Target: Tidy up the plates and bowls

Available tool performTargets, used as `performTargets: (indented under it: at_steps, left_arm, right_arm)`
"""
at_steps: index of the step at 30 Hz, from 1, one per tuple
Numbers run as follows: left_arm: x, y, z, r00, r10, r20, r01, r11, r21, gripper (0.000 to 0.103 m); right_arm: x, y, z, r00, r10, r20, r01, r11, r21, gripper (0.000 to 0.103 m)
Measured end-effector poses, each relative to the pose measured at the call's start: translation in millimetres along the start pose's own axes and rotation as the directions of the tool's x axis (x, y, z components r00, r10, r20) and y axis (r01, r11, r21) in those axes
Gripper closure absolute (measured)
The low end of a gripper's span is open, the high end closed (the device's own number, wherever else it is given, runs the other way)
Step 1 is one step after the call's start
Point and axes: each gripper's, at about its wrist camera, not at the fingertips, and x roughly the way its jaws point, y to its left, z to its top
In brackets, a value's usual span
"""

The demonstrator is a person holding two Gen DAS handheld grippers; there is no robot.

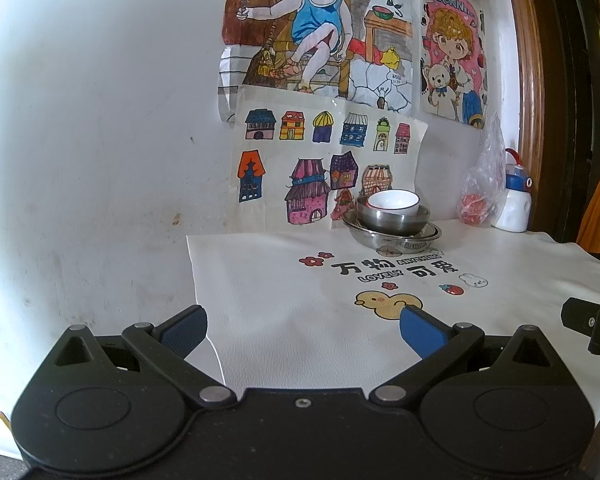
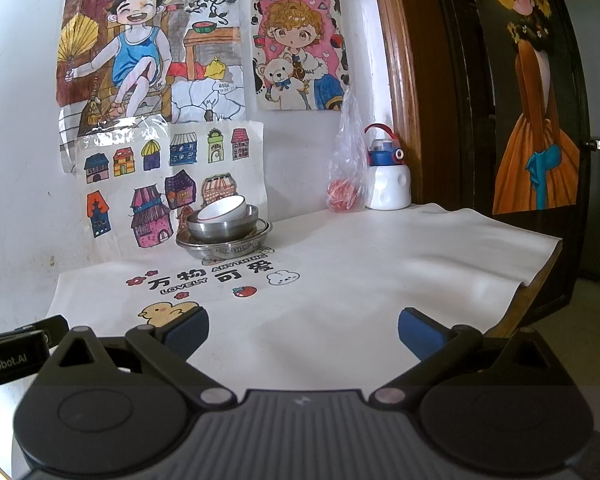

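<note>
Worktop (image 2: 380,264), white printed cloth cover: carries nested stack at rear by wall.
Wide shallow steel plate (image 2: 252,240): stack base; rigid, slick; take by rim.
Steel bowl (image 2: 224,226): sits in plate; light, slippery.
White ceramic bowl (image 2: 224,208): topmost, tilted; fragile; grip rim wall.
Left gripper (image 1: 303,330), right gripper (image 2: 303,330): both spread wide, empty, well apart from stack.

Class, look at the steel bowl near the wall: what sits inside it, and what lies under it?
A white bowl sits tilted inside the steel bowl. Under it is a wider steel plate on the tablecloth. The steel bowl's bottom and the plate's centre are covered.
</note>
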Motion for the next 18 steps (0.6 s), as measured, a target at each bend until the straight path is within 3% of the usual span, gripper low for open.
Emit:
performTargets:
  at_steps: [18]
  left_arm:
    - [4.0, 0.6, -1.7, 1.0, 0.003, -0.004, -0.003, 1.0, -0.018, 0.001]
  right_arm:
    - [3.5, -0.3, -1.4, 1.0, 0.0, -0.01, 0.0, 1.0, 0.006, 0.0]
